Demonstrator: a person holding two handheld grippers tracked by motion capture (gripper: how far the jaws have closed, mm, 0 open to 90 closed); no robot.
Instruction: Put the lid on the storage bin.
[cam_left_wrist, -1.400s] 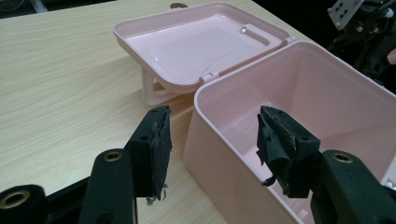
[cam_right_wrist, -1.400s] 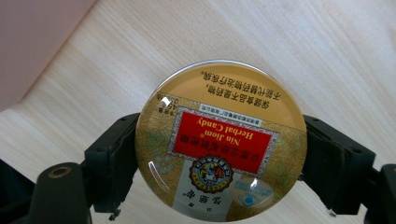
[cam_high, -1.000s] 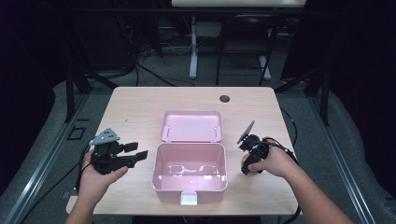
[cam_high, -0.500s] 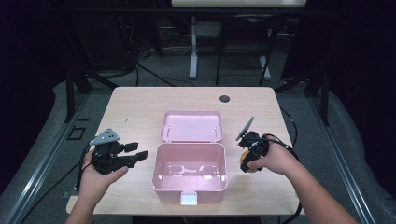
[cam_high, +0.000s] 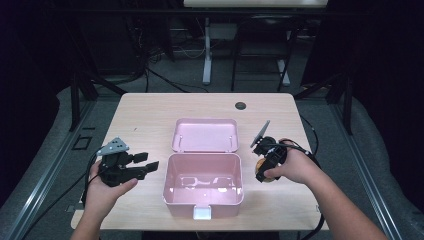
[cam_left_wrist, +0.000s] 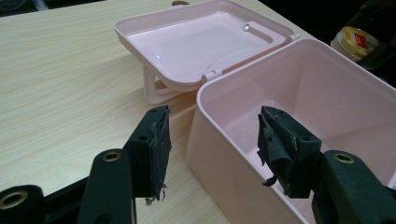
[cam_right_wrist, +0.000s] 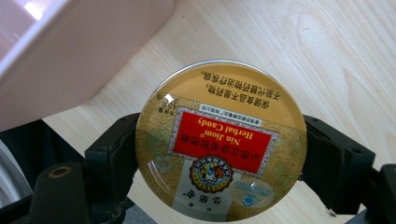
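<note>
An open pink plastic box (cam_high: 202, 197) stands at the table's middle front, its lid (cam_high: 205, 135) folded back flat behind it. The inside looks bare. My left gripper (cam_high: 148, 161) hovers open just left of the box; in the left gripper view its jaws (cam_left_wrist: 212, 149) frame the box's near corner (cam_left_wrist: 210, 116) without touching. My right gripper (cam_high: 262, 169) is to the right of the box, shut on a round gold candy tin (cam_high: 265, 177). The tin's red label (cam_right_wrist: 219, 140) faces the camera between the fingers (cam_right_wrist: 112, 158), above the wood.
The box wall (cam_right_wrist: 79, 46) lies close on the tin's left. A dark round grommet (cam_high: 240, 105) sits at the table's back right. Bare wooden tabletop (cam_high: 145, 125) stretches behind the left hand. Cables trail off both front corners.
The right hand with the tin has drifted slightly toward the box. The left gripper has stayed in place, still open.
</note>
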